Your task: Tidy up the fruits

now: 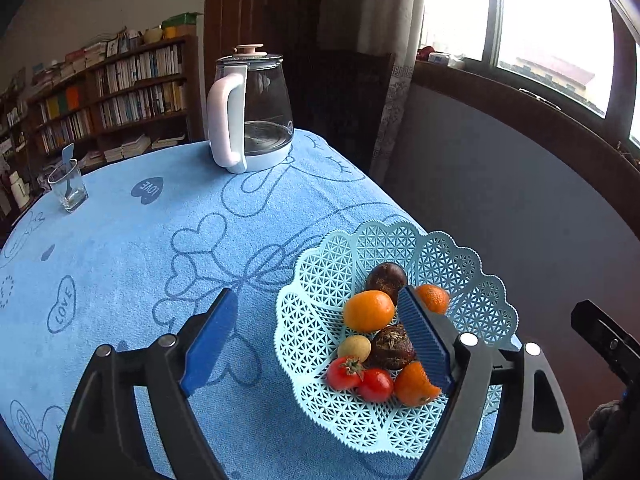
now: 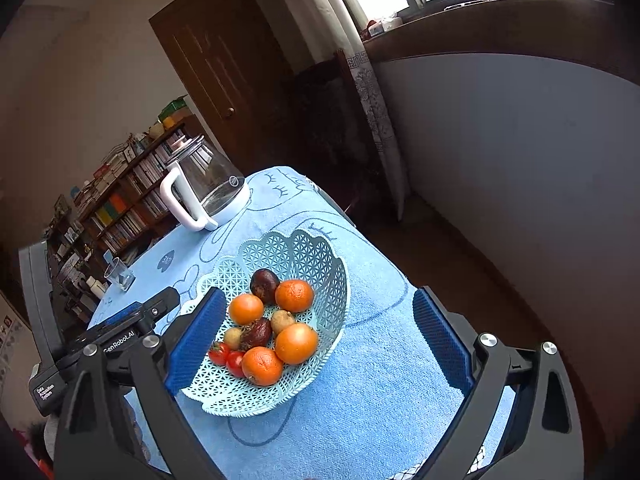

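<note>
Basket (image 2: 320, 264) sits near my desk's (image 1: 120, 248) right edge, floor beyond; wide bare cloth to its left. My left tool (image 1: 320, 340) spread apart, nothing gripped, one finger (image 1: 424, 340) over basket. My right tool (image 2: 320, 344) spread wide, straddling basket, gripping nothing. In basket: four oranges (image 2: 296, 343), two tomatoes (image 2: 219, 353), two dark fruits (image 2: 264, 283), two small yellowish ones (image 2: 282, 321). Blue towel cloth; kettle (image 1: 256, 112) and glass (image 1: 68, 190) at far side; bookshelf (image 1: 120, 92), window (image 1: 540, 20).

left gripper (image 1: 320, 340) jaws wide, nothing between | basket (image 1: 320, 280) near right holds oranges, tomatoes (two dark fruits too) | kettle (image 1: 250, 112) far | glass (image 1: 68, 190) far left
</note>
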`<state>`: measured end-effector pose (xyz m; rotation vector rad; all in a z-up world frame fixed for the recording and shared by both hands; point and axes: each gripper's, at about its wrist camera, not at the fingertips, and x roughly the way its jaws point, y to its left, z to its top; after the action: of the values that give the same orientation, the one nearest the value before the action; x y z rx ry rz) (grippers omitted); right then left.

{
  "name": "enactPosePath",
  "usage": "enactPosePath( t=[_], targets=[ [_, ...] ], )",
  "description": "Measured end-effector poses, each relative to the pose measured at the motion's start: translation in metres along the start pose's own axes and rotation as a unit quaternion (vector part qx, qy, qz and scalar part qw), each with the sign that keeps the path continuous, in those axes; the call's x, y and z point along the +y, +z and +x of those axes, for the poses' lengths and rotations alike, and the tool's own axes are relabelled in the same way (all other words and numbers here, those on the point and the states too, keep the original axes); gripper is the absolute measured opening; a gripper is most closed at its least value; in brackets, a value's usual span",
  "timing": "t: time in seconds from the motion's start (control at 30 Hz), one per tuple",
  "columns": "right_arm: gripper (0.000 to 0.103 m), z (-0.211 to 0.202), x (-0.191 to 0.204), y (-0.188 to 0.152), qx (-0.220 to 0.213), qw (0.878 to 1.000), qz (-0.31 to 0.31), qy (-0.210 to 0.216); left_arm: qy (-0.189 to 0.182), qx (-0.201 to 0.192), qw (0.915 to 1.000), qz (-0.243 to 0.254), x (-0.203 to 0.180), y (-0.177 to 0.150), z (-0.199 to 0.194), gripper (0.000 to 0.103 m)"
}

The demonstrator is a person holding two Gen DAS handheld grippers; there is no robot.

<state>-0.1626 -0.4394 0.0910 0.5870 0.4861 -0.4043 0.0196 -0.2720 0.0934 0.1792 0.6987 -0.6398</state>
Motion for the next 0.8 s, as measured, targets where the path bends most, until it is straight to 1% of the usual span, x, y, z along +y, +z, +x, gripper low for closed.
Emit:
enactPosePath(
  t=[0.03,0.1,0.13,0.2,0.3,0.43,0.47,0.6,0.73,0.8],
  targets=[
    [0.097,-0.001,0.002,0.0,0.003,1.0,-0.003,0.001,0.006,-0.002,1.0,0.003,0.0,-0.001,-0.004,0.082],
    [0.097,-0.002,0.006,0.001,0.008,1.0,-0.013,0.0,0.021,-0.006,0.9997,0.007,0.0,-0.004,-0.012,0.091],
    [0.097,-0.003,0.008,0.001,0.01,1.0,-0.019,-0.001,0.03,-0.011,0.9995,0.009,0.001,-0.006,-0.015,0.091],
    [0.097,-0.007,0.012,0.001,0.008,0.999,-0.032,-0.006,0.05,-0.02,0.9984,0.015,0.002,-0.01,-0.024,0.091],
    [0.098,-0.013,0.02,0.003,0.003,0.999,-0.054,-0.008,0.071,-0.03,0.9967,0.025,0.003,-0.014,-0.036,0.091],
    [0.099,-0.023,0.028,0.003,-0.007,0.997,-0.076,-0.008,0.087,-0.044,0.9949,0.026,0.007,-0.019,-0.054,0.091],
    [0.099,-0.025,0.03,0.003,-0.009,0.997,-0.08,-0.007,0.091,-0.048,0.9944,0.026,0.008,-0.02,-0.058,0.093],
    [0.099,-0.03,0.034,0.003,-0.011,0.996,-0.09,-0.003,0.108,-0.065,0.9915,0.033,0.008,-0.026,-0.076,0.093],
    [0.1,-0.032,0.042,0.001,-0.005,0.994,-0.111,0.001,0.131,-0.078,0.9875,0.043,0.006,-0.032,-0.09,0.093],
    [0.1,-0.03,0.049,-0.002,0.005,0.991,-0.137,0.002,0.141,-0.081,0.9856,0.046,0.005,-0.034,-0.095,0.093]
  ],
)
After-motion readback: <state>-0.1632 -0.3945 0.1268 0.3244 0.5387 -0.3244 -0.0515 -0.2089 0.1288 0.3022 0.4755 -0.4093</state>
